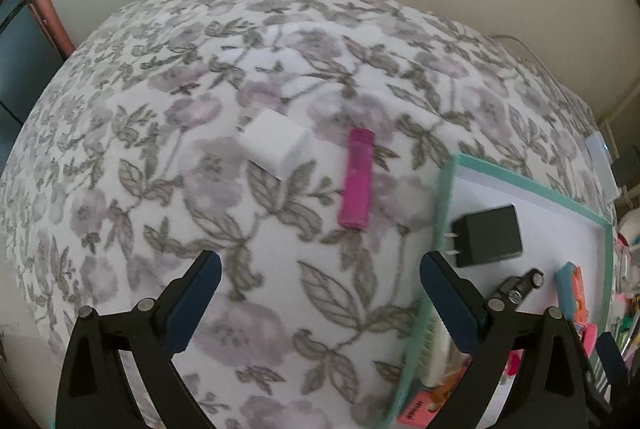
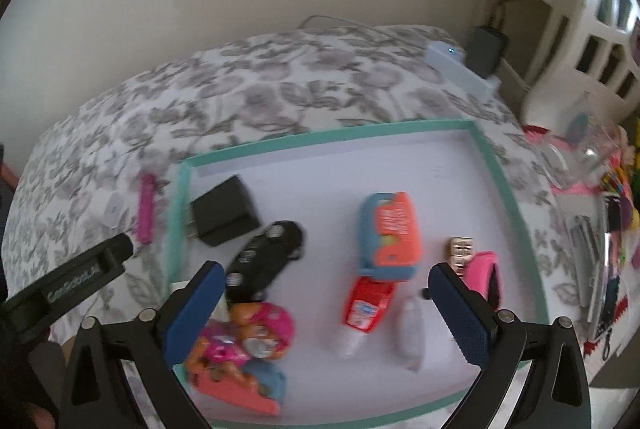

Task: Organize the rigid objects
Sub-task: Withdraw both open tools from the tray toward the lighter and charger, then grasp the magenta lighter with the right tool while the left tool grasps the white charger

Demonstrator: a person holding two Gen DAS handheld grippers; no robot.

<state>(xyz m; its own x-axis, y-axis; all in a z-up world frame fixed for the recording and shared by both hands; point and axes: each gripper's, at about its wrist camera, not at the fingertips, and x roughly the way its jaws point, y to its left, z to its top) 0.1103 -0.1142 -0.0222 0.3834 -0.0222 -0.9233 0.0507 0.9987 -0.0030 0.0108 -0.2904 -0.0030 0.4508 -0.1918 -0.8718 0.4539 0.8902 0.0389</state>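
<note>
My left gripper [image 1: 320,289] hangs open and empty over the floral bedspread [image 1: 160,149]. Beyond it lie a white box [image 1: 278,145] and a magenta bar [image 1: 357,179], both outside the teal-rimmed tray [image 1: 444,213]. A black charger [image 1: 490,235] and a black toy car [image 1: 520,287] rest inside the tray. My right gripper [image 2: 325,271] stands open above the tray [image 2: 320,135], holding nothing. Under it lie the charger [image 2: 224,215], the toy car [image 2: 264,257], an orange-and-blue toy [image 2: 390,235], a red-and-white tube [image 2: 366,307], a white bottle [image 2: 412,333], a pink band [image 2: 486,277] and pink figures [image 2: 248,333].
A pale blue device [image 2: 460,67] and a black adapter [image 2: 486,51] with cables sit at the bed's far corner by the wall. Colourful clutter [image 2: 600,229] lines the right side of the tray. The other gripper's black body [image 2: 80,281] shows at the left.
</note>
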